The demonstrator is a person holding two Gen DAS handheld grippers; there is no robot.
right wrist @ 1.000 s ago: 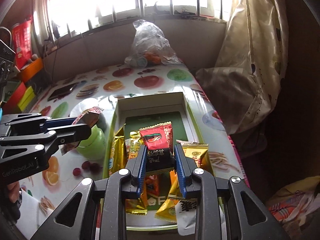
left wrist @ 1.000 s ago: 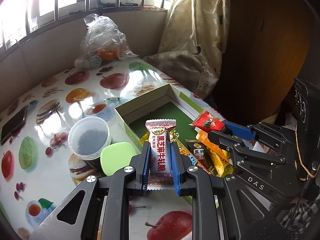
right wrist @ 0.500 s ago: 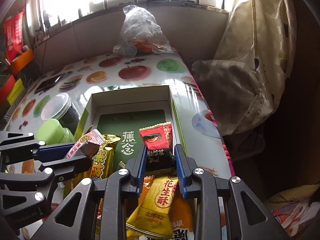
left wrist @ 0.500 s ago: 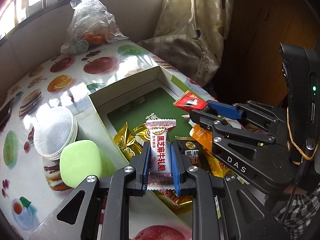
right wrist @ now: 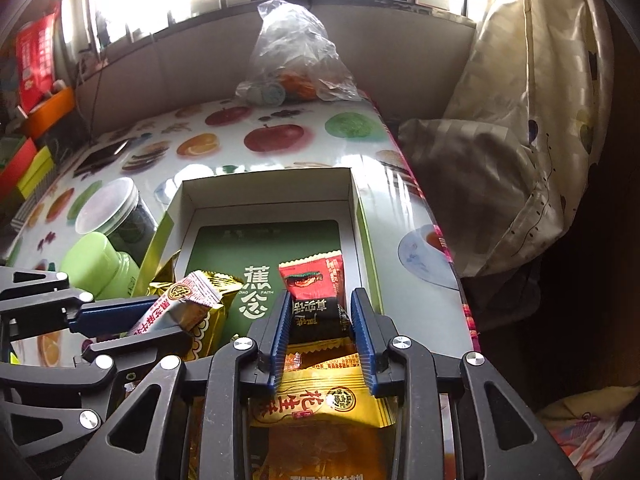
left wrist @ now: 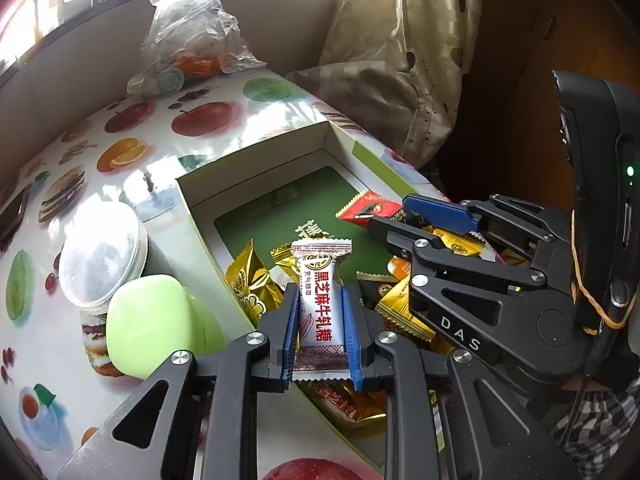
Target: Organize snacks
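Note:
An open white-and-green box lies on the fruit-print table and holds several gold, orange and yellow snack packets at its near end. My left gripper is shut on a white nougat candy, low over the box's near left part. My right gripper hangs over the box's right side. Its jaws are opening. A red-and-black snack packet is still between them, and the pads look just off its sides.
A lidded clear jar and a light green container stand against the box's left wall. A plastic bag sits at the table's far end. A curtain hangs past the right table edge. A phone lies far left.
Both grippers came forward and down over the box, each carrying its snack. The right jaws have spread slightly around the red-and-black packet.

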